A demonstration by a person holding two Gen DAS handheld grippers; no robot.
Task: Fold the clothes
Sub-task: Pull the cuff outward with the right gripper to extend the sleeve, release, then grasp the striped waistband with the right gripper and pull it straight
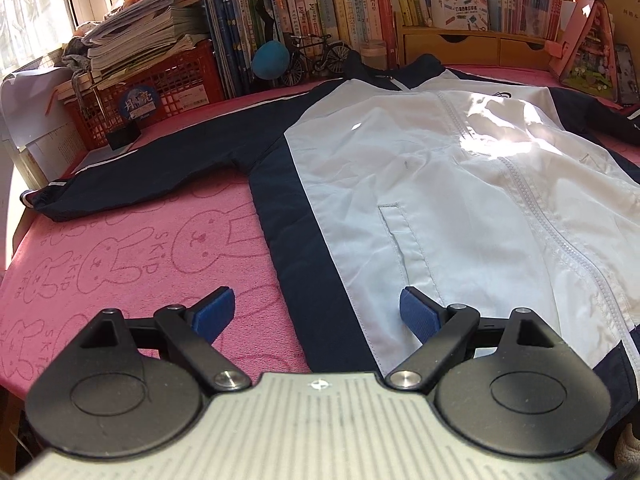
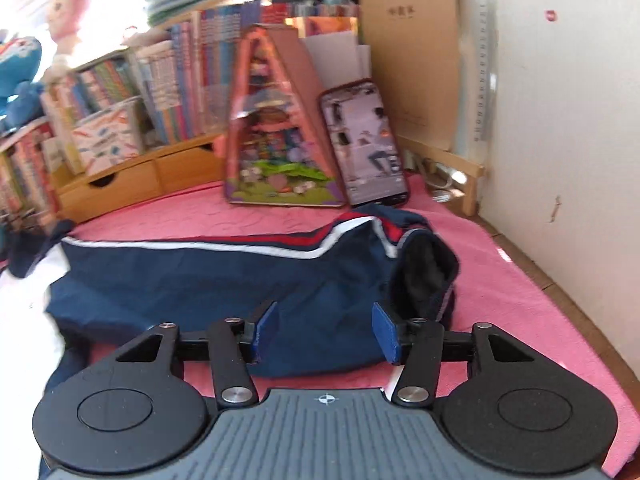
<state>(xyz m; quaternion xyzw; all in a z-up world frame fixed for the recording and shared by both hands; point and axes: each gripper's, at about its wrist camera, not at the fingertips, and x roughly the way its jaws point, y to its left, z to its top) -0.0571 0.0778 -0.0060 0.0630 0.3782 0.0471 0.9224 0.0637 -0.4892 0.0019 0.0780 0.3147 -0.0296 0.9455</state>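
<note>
1. Where the left wrist camera looks forward, the left gripper (image 1: 318, 314) hovers with its blue pads (image 1: 214, 312) spread wide and nothing between them. A jacket (image 1: 420, 184), navy with a white front, lies flat and zipped on a pink towel (image 1: 120, 264) printed with rabbits. Its lower hem sits just ahead of and under the gripper, the navy side panel running up between the pads. One navy sleeve (image 1: 152, 176) stretches out to the left across the towel. Books (image 1: 320, 8), a red crate (image 1: 160, 88) and a small model bicycle (image 1: 316, 56) stand behind the collar.

2. Seen from the right wrist camera, the right gripper (image 2: 324, 334) has its pads apart, clamped on nothing. The jacket's other sleeve (image 2: 224, 280) lies crumpled just ahead and below, its cuff (image 2: 424, 272) turned open beside the right pad. A phone (image 2: 364, 144) and a triangular toy house (image 2: 276, 136) stand beyond it, well apart from the gripper.
</note>
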